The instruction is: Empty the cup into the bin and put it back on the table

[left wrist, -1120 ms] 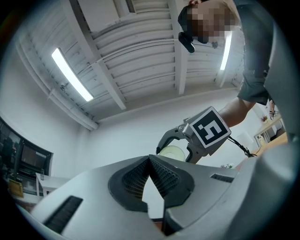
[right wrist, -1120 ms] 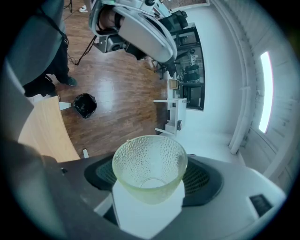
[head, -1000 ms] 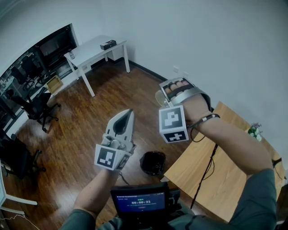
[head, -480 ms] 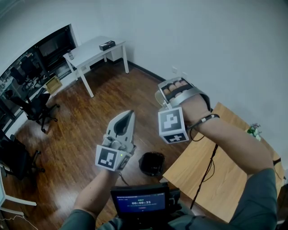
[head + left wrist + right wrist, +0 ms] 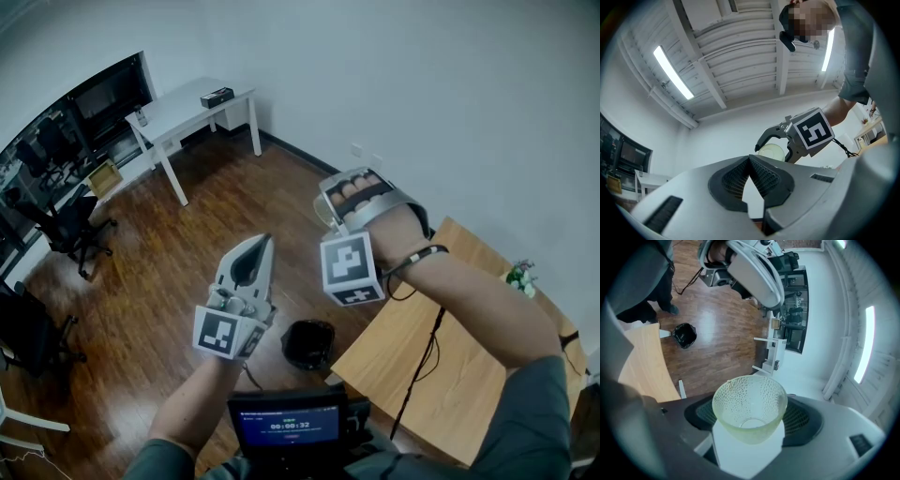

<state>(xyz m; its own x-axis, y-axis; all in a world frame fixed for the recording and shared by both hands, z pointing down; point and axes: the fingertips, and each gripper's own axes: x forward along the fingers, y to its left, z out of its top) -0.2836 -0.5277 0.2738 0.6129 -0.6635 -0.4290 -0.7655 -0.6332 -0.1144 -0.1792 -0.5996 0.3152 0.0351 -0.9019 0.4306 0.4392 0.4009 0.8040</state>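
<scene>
My right gripper is held high in the air, shut on a pale, dimpled, see-through cup. The cup's mouth faces the right gripper view and I see nothing inside it. From the left gripper view the cup shows between the right gripper's fingers. The black bin stands on the wood floor below and between the grippers, by the corner of the wooden table; the right gripper view also catches the bin. My left gripper is raised to the left, its jaws shut on nothing.
A white desk with a small dark box stands at the far left wall. Office chairs are at the left. A small plant sits on the table's far edge, and a cable runs across it. A screen is at my chest.
Both grippers and the bin sit slightly further left in the head view. The right gripper still holds the cup and the left stays shut.
</scene>
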